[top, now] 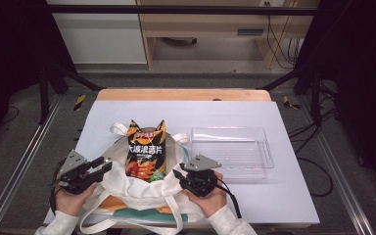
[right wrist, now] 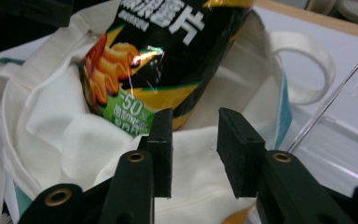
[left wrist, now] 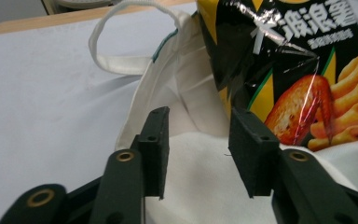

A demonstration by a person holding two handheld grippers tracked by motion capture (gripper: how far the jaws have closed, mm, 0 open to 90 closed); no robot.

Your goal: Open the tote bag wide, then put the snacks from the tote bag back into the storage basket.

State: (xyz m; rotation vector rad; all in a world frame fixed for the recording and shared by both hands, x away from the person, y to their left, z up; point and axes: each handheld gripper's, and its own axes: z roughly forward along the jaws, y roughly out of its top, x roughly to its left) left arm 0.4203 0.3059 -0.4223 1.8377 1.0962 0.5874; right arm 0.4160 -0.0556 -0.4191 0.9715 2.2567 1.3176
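**Crisp packet half inside a canvas tote, both grippers parted over the cloth**

A glossy black crisp packet (top: 146,154) with a crinkled, notched top edge stands upright in the mouth of a cream canvas tote bag (top: 137,193). The bag lies slumped on the matte pale sheet covering the table (top: 284,196), near its 6 o'clock edge. The foil-like film catches the light in sharp creases; orange ridged crisps, a browned chicken wing and a green band are printed on its lower half, which sinks behind the soft, finely woven fabric. Teal and orange print shows on the bag's outer face. Two flat webbing handles (top: 119,129) curl out at 11 and 1 o'clock of the packet.

The left gripper (top: 103,165), at 9 o'clock of the packet, has its jaws apart, with nothing pinched. In the left gripper view the square black pads (left wrist: 154,140) hover over the bag's rumpled near edge, clear of the cloth. The right gripper (top: 177,175), at 4 o'clock of the packet, is likewise parted, its blocky pads (right wrist: 162,140) above the fabric rim, not gripping it.

At 3 o'clock of the bag, just beside one handle, sits a clear rigid plastic tray (top: 264,147), rectangular with rounded corners and a ribbed floor.
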